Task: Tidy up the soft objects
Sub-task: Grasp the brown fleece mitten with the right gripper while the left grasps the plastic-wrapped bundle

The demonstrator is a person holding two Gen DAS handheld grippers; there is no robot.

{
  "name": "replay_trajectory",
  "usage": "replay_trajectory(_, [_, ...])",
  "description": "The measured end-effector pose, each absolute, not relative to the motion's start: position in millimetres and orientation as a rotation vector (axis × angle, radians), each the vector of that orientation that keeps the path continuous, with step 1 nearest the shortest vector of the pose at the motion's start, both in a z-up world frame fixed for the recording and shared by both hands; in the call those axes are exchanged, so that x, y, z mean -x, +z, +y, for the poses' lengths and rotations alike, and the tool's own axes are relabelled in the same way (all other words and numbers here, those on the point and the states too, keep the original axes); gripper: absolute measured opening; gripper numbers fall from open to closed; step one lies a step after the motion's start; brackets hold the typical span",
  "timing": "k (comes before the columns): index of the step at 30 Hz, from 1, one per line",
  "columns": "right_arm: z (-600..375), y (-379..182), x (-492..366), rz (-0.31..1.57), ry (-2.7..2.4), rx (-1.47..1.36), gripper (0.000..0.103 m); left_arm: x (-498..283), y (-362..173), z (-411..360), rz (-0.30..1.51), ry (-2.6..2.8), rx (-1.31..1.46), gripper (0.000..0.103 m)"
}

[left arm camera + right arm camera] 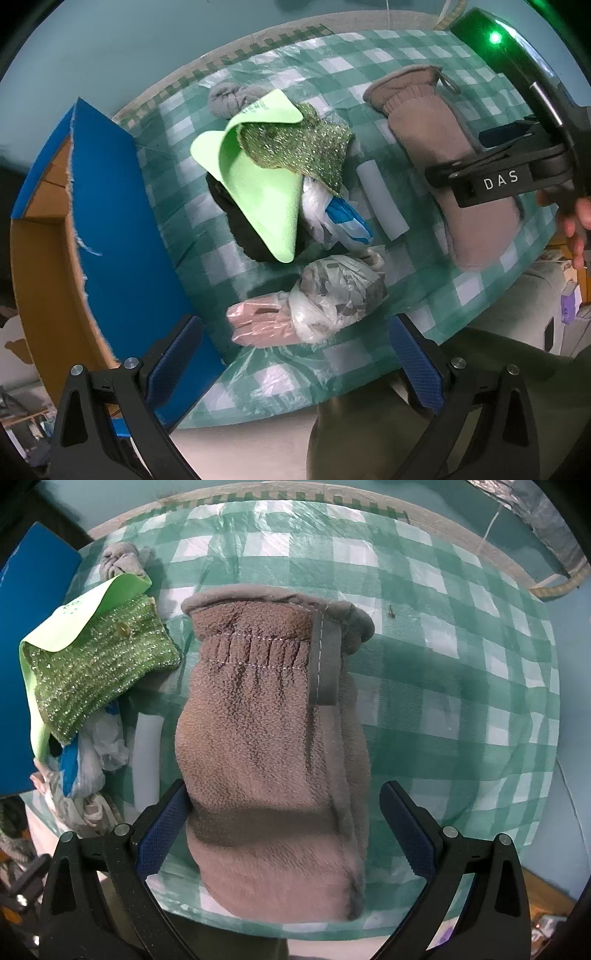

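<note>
A brown fleece mitten (273, 746) lies flat on the green checked tablecloth (443, 664). My right gripper (284, 830) hangs open over its lower part, one finger on each side of it. The mitten (443, 155) and that gripper also show in the left wrist view at the right. My left gripper (295, 365) is open above the near table edge, close to a crumpled plastic bag bundle (332, 295) and a pink bag (258, 325). A pile holds a green foam sheet (258, 192), a glittery green cloth (299, 147), a blue-white bag (340, 218) and a grey sock ball (229, 98).
A blue-faced cardboard box (122, 236) stands open at the table's left side. A white foam cylinder (384, 203) lies between the pile and the mitten. A person's fingers (576, 229) grip the right tool. The right half of the cloth (461, 720) is bare.
</note>
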State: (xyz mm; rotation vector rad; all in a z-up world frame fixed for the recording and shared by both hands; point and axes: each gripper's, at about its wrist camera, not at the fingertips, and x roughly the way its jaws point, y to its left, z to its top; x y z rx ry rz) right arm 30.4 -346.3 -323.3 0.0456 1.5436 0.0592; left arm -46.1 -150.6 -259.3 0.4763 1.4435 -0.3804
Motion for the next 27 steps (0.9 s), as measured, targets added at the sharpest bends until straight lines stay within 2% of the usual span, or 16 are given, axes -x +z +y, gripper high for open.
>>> replay_trajectory(5, [-338, -344, -24, 1.563, 0.048, -0.043, 0.100, 44, -276, -151, 1.483, -0.373, -0.458, 0.101])
replay_trajectory(10, [-338, -355, -25, 1.568, 0.041, -0.042, 0.093, 40, -280, -146, 1.500, -0.370, -0.427, 0.100])
replay_trajectory(16, [-339, -346, -27, 1.544, 0.076, -0.061, 0.067, 34, -282, -142, 1.498, -0.375, -0.411, 0.100])
replay_trajectory(18, [-344, -344, -27, 1.538, 0.094, -0.087, 0.054, 32, -285, -144, 1.501, -0.378, -0.420, 0.100])
replay_trajectory(21, [-351, -337, -30, 1.534, 0.113, -0.132, 0.039, 30, -290, -148, 1.506, -0.379, -0.432, 0.100])
replay_trajectory(24, [-346, -336, -20, 1.531, 0.127, -0.159, 0.032, 27, -295, -152, 1.520, -0.382, -0.430, 0.100])
replay_trajectory(27, [-341, -329, -13, 1.513, 0.134, -0.152, 0.031, 25, -305, -157, 1.536, -0.384, -0.432, 0.100])
